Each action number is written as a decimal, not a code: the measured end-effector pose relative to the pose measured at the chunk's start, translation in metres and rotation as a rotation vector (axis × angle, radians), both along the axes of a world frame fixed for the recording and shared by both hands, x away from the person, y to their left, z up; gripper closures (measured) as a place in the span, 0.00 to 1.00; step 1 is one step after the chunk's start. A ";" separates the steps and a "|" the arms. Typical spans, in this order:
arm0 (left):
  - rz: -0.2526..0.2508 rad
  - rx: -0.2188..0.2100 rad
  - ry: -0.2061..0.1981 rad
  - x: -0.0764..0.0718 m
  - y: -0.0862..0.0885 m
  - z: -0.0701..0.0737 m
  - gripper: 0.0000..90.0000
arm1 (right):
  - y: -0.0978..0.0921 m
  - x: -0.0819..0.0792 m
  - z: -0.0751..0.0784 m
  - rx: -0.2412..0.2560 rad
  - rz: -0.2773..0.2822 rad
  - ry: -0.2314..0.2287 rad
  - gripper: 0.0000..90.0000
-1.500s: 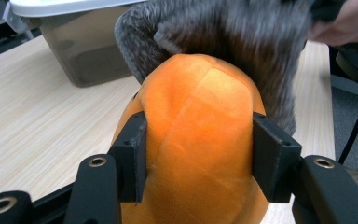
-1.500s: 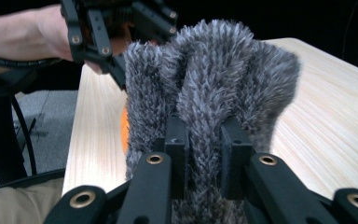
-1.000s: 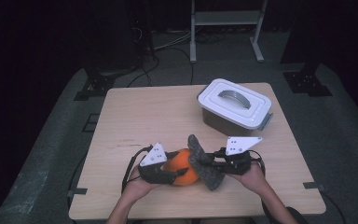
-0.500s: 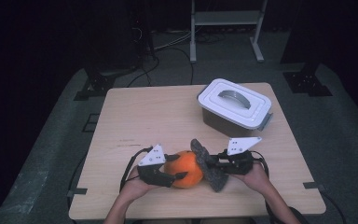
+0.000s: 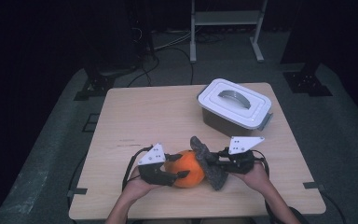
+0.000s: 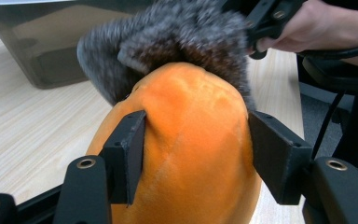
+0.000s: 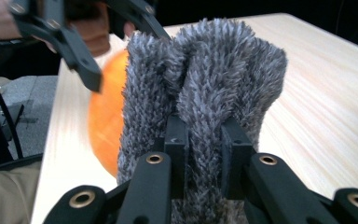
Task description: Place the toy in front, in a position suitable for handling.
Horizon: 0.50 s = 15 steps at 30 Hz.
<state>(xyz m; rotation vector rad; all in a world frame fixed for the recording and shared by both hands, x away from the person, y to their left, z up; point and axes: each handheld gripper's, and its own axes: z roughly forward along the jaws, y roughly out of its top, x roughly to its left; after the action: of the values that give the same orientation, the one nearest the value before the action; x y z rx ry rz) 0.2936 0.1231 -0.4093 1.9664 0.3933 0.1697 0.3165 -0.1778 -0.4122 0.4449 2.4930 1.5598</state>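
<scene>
currently, step in hand: judged as pulling the shaggy grey fleece cover (image 5: 207,161) off the round orange plush ball (image 5: 186,168), or wrapping it on; direction not clear from the pictures.
ball location: on the light wooden tabletop (image 5: 168,116), near its front edge, between the two tools.
left tool (image 5: 179,175): jaws clamped on the orange plush ball, one pad on each flank, fabric dented under the pads (image 6: 130,154).
right tool (image 5: 214,163): jaws pinched together on a fold of the grey fleece cover, pile bulging either side of the pads (image 7: 177,140).
cover position: draped against the ball's right side and over its far end in the left gripper view; one end sticks up, the other trails on the tabletop.
left hand (image 5: 137,186): low, forearm from the bottom edge, tool pointing right toward the ball.
right hand (image 5: 254,175): low, mirrored, tool pointing left; the two tools face each other across the ball.
next move, judgement: left must hold the ball steady while right draws the fleece sideways; a thin pinch may slip.
bystander item: white lidded plastic box with grey handle (image 5: 235,107), shut, well apart at the far right.
</scene>
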 end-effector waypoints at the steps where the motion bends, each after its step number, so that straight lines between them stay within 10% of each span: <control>1: 0.014 0.003 -0.010 0.000 -0.001 0.000 0.42 | -0.001 0.001 -0.001 -0.007 -0.005 0.001 0.84; 9: 0.060 0.012 -0.048 -0.003 -0.011 -0.001 0.46 | 0.002 -0.010 0.024 0.058 0.018 -0.053 0.84; 15: 0.059 0.045 -0.029 0.002 -0.009 -0.003 0.18 | 0.003 -0.005 0.011 0.031 0.031 -0.016 0.84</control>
<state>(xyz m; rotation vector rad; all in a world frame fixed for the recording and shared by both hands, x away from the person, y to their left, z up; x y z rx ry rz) 0.2955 0.1140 -0.4119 1.9949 0.4322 0.2467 0.3115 -0.1748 -0.4014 0.3984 2.4782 1.6094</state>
